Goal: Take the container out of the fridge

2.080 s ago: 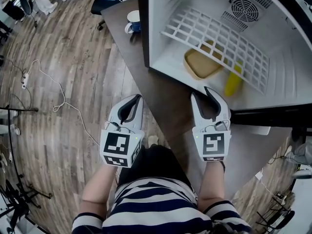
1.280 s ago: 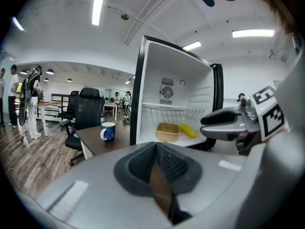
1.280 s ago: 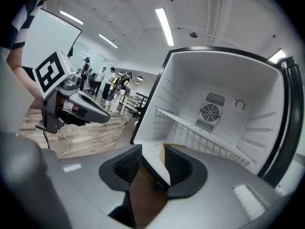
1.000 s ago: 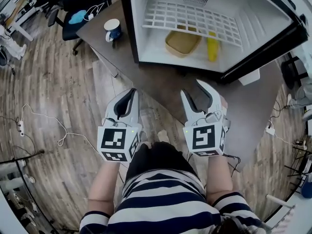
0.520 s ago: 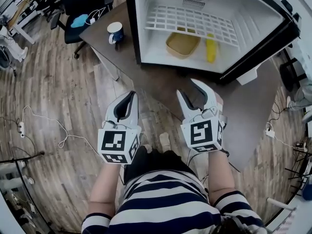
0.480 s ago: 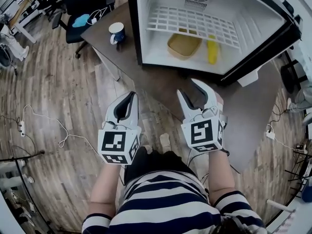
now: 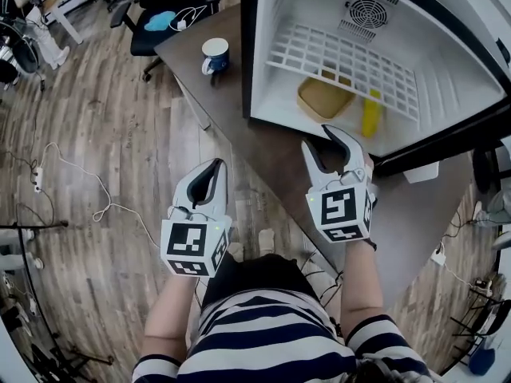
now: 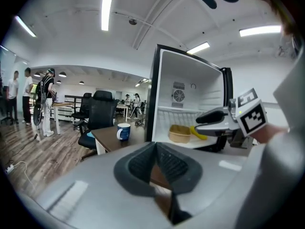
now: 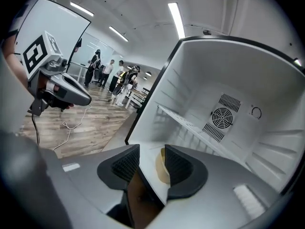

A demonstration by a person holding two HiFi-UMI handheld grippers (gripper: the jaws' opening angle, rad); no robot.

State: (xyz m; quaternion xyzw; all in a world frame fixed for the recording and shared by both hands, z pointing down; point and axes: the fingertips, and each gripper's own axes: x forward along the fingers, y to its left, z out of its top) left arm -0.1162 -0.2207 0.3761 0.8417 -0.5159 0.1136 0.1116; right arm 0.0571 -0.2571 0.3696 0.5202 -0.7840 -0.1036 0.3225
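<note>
An open fridge [image 7: 249, 70] stands on a brown table [image 7: 239, 146], seen from above, with a person holding two grippers in front of it. The tan container [image 7: 323, 100] sits on the fridge floor, under a white wire shelf [image 7: 343, 58], and neither gripper touches it. The risks read from left to right. A blue and white mug [image 7: 214, 55] stands on the table just outside the fridge's left wall, and a wide swing on that side could probably knock it. The shelf hangs low over the container, so lifting too early could likely catch the container's rim on the wire. A yellow item [image 7: 370, 116] lies just beside the container on its right, and a careless reach could probably nudge or drag it out too. The left gripper [image 7: 215, 170] hangs out over the wood floor [image 7: 96, 174], well apart from the fridge, its jaws pressed together with nothing between them. The right gripper [image 7: 326, 144] hovers over the table near the fridge's front edge, its jaws parted by a modest gap and holding nothing; its own view shows the container straight ahead through that gap.
</note>
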